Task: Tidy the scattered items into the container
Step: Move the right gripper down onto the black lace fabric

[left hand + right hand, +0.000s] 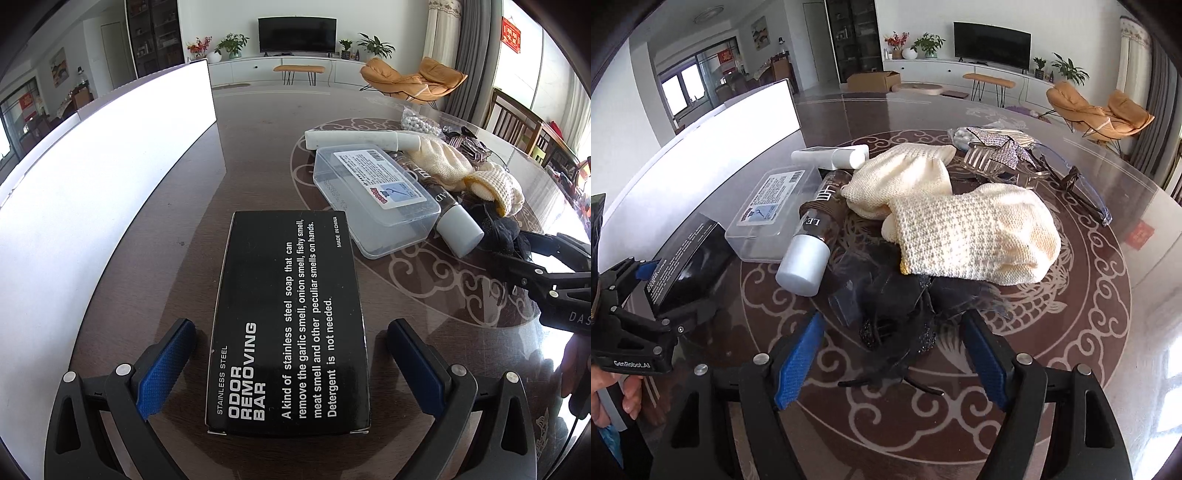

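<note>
Black, white-lettered box [288,325] is straddled untouched by wide-spread left gripper [291,365]; right gripper [892,363], likewise spread, holds nothing.

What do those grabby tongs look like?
Both tongs, left and right, have black plastic frames with triangle cut-outs, silver round rivets, and blue bumpy pads inside each finger. White lettering, "GenRobot.AI", marks the left one's side.

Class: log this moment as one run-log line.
left gripper: open, straddling black box | right gripper: open, around black hairpiece | both on table
</note>
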A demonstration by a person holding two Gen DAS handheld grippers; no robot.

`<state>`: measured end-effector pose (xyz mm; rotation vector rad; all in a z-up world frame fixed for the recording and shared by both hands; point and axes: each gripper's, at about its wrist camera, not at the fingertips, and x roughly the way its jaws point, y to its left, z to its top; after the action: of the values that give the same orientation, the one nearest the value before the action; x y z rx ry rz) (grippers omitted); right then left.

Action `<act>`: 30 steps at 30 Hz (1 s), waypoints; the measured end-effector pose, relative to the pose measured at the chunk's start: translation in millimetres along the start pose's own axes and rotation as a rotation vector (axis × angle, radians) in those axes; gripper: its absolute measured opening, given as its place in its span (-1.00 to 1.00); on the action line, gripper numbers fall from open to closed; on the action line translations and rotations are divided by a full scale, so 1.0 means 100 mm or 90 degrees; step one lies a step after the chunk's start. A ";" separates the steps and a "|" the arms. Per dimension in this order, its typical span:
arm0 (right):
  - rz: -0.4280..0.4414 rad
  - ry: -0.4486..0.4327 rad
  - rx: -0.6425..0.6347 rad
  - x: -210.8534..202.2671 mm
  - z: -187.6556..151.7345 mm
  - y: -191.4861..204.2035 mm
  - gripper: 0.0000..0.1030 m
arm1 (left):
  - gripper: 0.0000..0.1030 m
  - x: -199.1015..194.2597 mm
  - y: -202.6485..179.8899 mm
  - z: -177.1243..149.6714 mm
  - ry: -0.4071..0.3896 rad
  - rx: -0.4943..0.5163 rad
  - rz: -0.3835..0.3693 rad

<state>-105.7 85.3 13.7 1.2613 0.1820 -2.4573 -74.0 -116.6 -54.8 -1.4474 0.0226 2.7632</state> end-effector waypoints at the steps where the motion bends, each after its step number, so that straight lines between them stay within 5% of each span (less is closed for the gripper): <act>1: -0.011 0.002 -0.011 0.00 -0.01 0.02 0.50 | 1.00 0.00 0.00 0.00 0.000 0.000 0.000; 30: -0.022 -0.014 -0.022 0.02 -0.03 0.06 0.51 | 1.00 0.00 0.00 0.01 0.000 -0.001 0.001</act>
<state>-102.5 79.6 10.4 1.2264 0.2408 -2.4858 -74.5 -117.0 -54.0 -1.4478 0.0216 2.7646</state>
